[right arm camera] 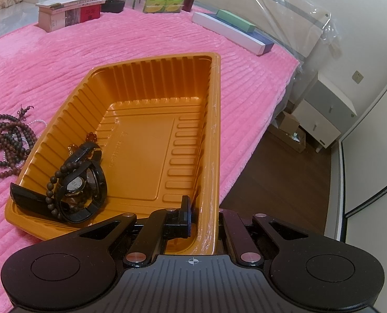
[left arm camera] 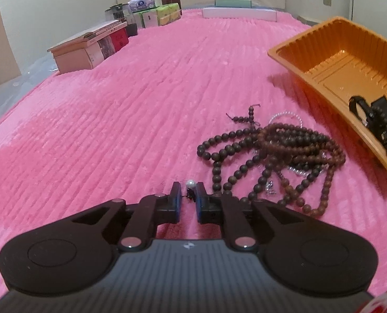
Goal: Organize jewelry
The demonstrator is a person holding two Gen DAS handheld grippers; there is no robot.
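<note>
Pink bed cover (left arm camera: 115, 130) | step: picking pearl piece (left arm camera: 190, 183) beside bead pile (left arm camera: 271, 151), left of orange tray (right arm camera: 154, 99) | left hand-held gripper (left arm camera: 188, 195) nearly together around it, grip unclear | right hand-held gripper (right arm camera: 202, 216) clamped on tray's wall | next: lift, carry into tray beside watch (right arm camera: 76, 182).

Count, both wrist views. Orange tray (right arm camera: 214, 109): 1, on the pink bed (left arm camera: 115, 130). Black watches (right arm camera: 86, 182) in the tray: 2, tangled with 1 dark bead bracelet (right arm camera: 53, 182). Loose bead strands (left arm camera: 279, 154) on the bed: one heap, number of strands cannot be told. Pearl piece (left arm camera: 190, 183): 1. Long flat boxes (right arm camera: 227, 32) at the bed's far edge: 3.
</note>
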